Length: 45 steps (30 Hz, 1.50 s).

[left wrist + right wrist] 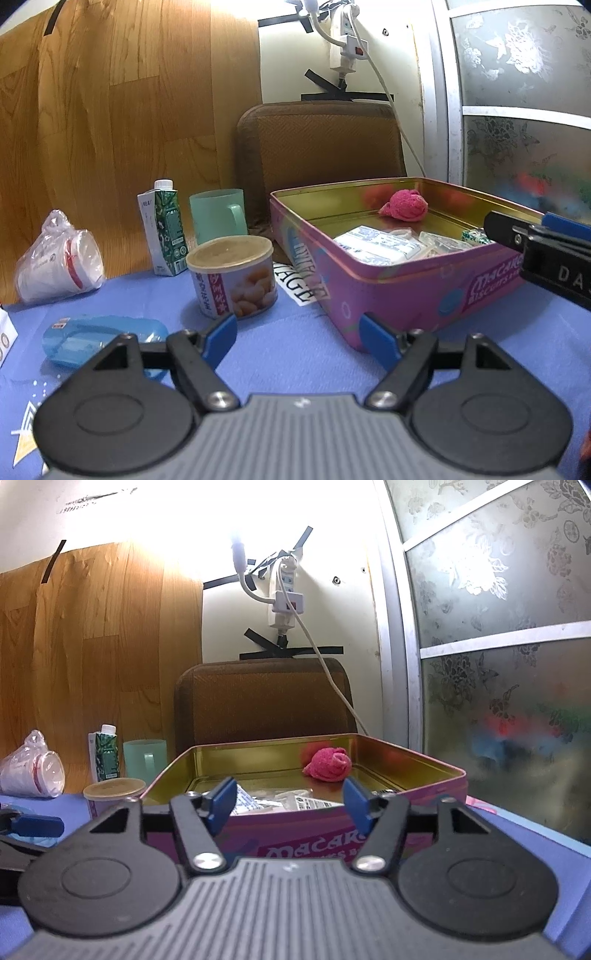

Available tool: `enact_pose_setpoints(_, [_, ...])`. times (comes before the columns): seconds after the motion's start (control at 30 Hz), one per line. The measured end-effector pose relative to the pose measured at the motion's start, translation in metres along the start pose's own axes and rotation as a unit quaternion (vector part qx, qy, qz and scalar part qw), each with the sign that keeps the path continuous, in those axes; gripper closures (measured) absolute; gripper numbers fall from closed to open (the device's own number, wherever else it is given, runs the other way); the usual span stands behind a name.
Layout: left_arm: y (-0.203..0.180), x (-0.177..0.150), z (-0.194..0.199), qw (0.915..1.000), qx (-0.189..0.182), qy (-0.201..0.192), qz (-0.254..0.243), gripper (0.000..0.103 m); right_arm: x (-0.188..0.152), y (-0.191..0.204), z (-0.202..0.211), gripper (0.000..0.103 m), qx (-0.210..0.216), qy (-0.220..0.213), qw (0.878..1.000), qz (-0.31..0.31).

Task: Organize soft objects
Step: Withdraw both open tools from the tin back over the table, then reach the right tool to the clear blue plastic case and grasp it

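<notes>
A pink biscuit tin (pixel 399 291) stands open on the blue cloth; it also shows in the right wrist view (pixel 303 842). Inside lie a pink rolled soft cloth (pixel 404 206) (pixel 328 763) at the back and several white packets (pixel 380 245) (pixel 280 799) at the front. My left gripper (pixel 299 336) is open and empty, low over the cloth in front of the tin's left corner. My right gripper (pixel 290 803) is open and empty, just before the tin's front wall; its body shows in the left wrist view (pixel 543 251).
Left of the tin stand a nut can (pixel 232 275), a green mug (pixel 218 214), a milk carton (pixel 164 227) and bagged paper cups (pixel 55 258). A blue plastic case (pixel 99 336) lies at front left. A brown cushion (pixel 317 144) leans behind the tin.
</notes>
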State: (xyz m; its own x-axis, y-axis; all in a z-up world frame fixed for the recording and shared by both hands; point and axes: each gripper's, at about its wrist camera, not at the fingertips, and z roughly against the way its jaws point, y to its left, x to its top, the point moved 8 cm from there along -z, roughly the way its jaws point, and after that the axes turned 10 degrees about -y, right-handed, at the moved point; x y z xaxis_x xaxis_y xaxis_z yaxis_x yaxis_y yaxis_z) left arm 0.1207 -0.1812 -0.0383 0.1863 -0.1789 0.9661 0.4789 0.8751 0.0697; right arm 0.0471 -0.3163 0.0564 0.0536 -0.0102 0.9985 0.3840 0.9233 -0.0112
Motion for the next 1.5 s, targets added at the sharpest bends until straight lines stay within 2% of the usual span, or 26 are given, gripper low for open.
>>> enact_pose_setpoints(0.07, [0.001, 0.0, 0.001, 1.0, 0.0, 0.0, 0.005, 0.027, 0.0, 0.002, 0.002, 0.024, 0.005, -0.003, 1.0, 0.003])
enact_pose_setpoints(0.33, [0.004, 0.0, 0.0, 0.9999, -0.004, 0.001, 0.012, 0.024, 0.0, 0.005, 0.001, 0.019, 0.01, 0.001, 1.0, 0.01])
enact_pose_setpoints(0.57, [0.006, -0.001, 0.001, 0.9998, -0.005, 0.005, 0.02, 0.024, -0.005, 0.009, -0.005, 0.019, 0.011, 0.025, 0.999, 0.023])
enact_pose_setpoints(0.7, [0.012, -0.001, 0.003, 0.9995, -0.006, 0.009, 0.03, 0.018, -0.007, 0.016, -0.007, 0.019, 0.014, 0.034, 0.998, 0.043])
enact_pose_setpoints(0.83, [0.037, 0.0, 0.013, 0.9983, 0.012, 0.006, 0.057, 0.018, -0.005, 0.02, -0.002, 0.02, 0.013, 0.026, 0.998, 0.051])
enact_pose_setpoints(0.9, [0.061, 0.002, 0.021, 0.996, 0.031, -0.003, 0.083, 0.018, -0.001, 0.03, 0.004, 0.02, 0.036, 0.023, 0.998, 0.044])
enact_pose_setpoints(0.97, [0.095, 0.005, 0.031, 0.9915, 0.059, -0.018, 0.114, 0.017, 0.005, 0.049, 0.007, 0.02, 0.078, 0.019, 0.995, 0.053])
enact_pose_setpoints(1.07, [0.16, 0.003, 0.046, 0.9791, 0.136, -0.032, 0.148, 0.016, 0.01, 0.091, 0.007, 0.019, 0.188, 0.04, 0.979, 0.062])
enact_pose_setpoints(1.13, [0.2, -0.007, 0.057, 0.9653, 0.196, -0.033, 0.169, 0.016, 0.004, 0.129, 0.002, 0.019, 0.284, 0.093, 0.952, 0.074])
enact_pose_setpoints(1.2, [0.234, -0.023, 0.064, 0.9482, 0.249, -0.022, 0.196, 0.016, -0.002, 0.164, -0.004, 0.019, 0.331, 0.117, 0.931, 0.1])
enact_pose_setpoints(1.23, [0.247, -0.032, 0.065, 0.9403, 0.263, -0.01, 0.216, 0.018, -0.006, 0.179, -0.008, 0.019, 0.35, 0.126, 0.922, 0.108])
enact_pose_setpoints(1.3, [0.26, -0.043, 0.061, 0.9309, 0.257, 0.007, 0.26, 0.019, -0.014, 0.211, -0.021, 0.019, 0.38, 0.15, 0.906, 0.114])
enact_pose_setpoints(1.33, [0.261, -0.044, 0.058, 0.9308, 0.259, 0.012, 0.258, 0.019, -0.019, 0.224, -0.029, 0.019, 0.386, 0.161, 0.901, 0.117])
enact_pose_setpoints(1.5, [0.248, -0.037, 0.048, 0.9461, 0.255, 0.007, 0.199, 0.018, -0.053, 0.268, -0.067, 0.019, 0.412, 0.231, 0.87, 0.142])
